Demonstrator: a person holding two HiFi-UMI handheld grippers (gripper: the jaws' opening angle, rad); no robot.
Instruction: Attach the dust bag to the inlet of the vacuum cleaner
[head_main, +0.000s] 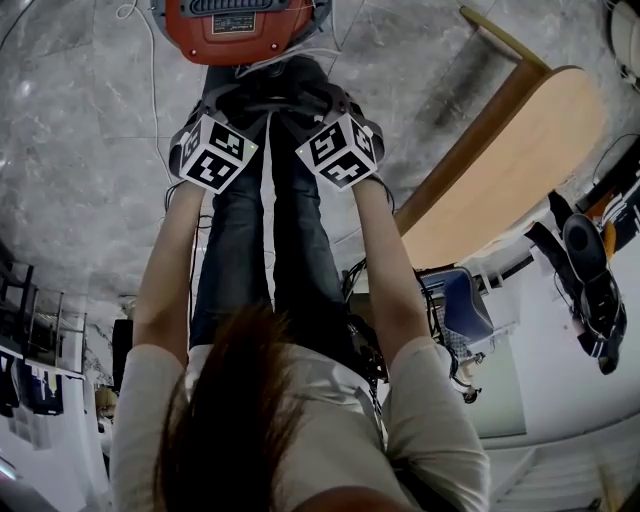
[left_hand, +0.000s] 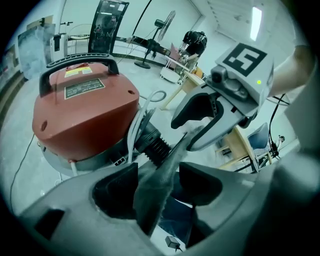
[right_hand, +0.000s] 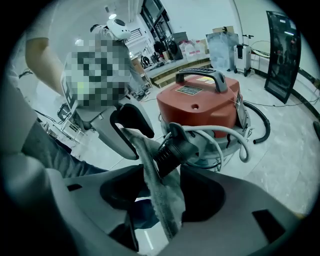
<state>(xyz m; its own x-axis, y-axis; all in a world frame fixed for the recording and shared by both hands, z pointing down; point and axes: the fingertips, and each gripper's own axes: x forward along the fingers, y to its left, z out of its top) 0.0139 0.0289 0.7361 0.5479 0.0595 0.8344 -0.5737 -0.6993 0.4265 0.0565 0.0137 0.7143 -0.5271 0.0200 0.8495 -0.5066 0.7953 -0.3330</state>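
Red vacuum cleaner (left_hand: 85, 115), grey dust bag (right_hand: 160, 185), grey marbled floor (head_main: 80, 150)

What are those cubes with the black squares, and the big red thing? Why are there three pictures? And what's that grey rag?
Three cameras took these at the same moment. One sits on the person's head and looks down. The other two ride on pinching tools called grippers, one in each hand. The patterned cubes are part of those tools. The left gripper and the right gripper both pinch the same grey cloth, which is a dust bag. The red thing standing on the floor is a vacuum cleaner. Its black ribbed inlet is right next to the bag. I can't tell whether the bag is on it yet.
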